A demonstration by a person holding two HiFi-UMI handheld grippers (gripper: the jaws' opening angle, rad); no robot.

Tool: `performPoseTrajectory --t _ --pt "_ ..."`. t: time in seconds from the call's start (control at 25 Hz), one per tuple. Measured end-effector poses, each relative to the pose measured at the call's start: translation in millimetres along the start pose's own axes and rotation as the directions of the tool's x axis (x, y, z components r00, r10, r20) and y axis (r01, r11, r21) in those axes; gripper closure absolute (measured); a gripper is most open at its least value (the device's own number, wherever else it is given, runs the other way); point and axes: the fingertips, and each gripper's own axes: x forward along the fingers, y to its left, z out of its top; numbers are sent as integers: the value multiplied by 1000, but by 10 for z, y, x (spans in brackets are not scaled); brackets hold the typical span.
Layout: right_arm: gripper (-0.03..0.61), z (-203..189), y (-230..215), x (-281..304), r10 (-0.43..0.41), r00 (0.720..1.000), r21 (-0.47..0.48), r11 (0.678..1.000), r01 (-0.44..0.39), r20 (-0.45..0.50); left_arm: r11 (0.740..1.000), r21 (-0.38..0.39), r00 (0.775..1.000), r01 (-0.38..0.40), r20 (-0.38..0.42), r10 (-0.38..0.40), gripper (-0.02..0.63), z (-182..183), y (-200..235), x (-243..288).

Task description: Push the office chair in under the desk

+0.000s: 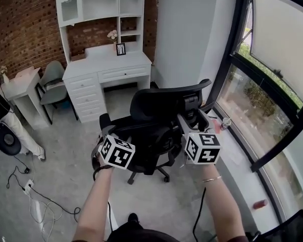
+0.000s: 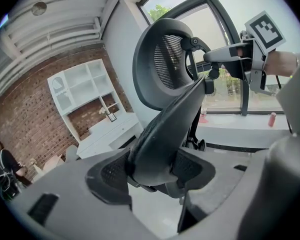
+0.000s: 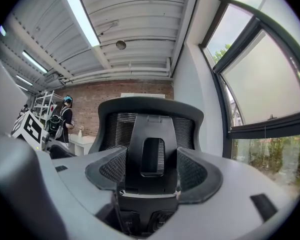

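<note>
With the left gripper [image 2: 152, 171] and the right gripper [image 3: 146, 179] each closed on the back of the office chair [image 1: 156, 120], which stands well apart from the desk [image 1: 108, 64], an uneven push may swivel it and send it against the drawers [image 1: 86, 97].

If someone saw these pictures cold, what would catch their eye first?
The black office chair fills the middle of the head view, standing apart from the white desk by the brick wall. The left hand-held gripper and the right hand-held gripper are both clamped on its back.
</note>
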Motion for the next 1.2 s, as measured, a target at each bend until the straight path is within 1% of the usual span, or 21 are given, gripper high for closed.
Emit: performPoseTrajectory --t 0.16,0.32,0.44,0.52,0.64,0.88,1.04,1.2 --pt "290 -11 -29 333 -8 1000 11 1000 8 -1 1000 6 1000 28 -5 -28 354 71 186 262" --pt "290 -17 -111 639 -10 1000 29 1000 11 -23 999 1 999 51 12 -51 356 161 301 457" --pt "290 -37 -209 831 -14 999 43 999 15 -30 998 -13 998 63 22 -62 356 227 330 615" --pt "290 -34 -266 961 -18 999 53 998 20 -32 996 -30 996 84 25 -83 356 286 381 741" --pt "290 -32 -305 1167 -13 999 56 998 15 -40 993 -49 994 105 16 -104 356 348 478 915" --pt "290 -10 -438 1573 23 1000 65 998 -22 -9 997 -60 998 56 4 -55 356 508 661 1226" --pt "285 -16 -497 1893 76 997 65 995 -75 -11 996 -90 1000 14 -11 -15 356 554 780 1425" --pt "285 -18 -578 2237 102 994 60 993 -100 -31 996 -89 998 -21 -57 15 357 645 933 1690"
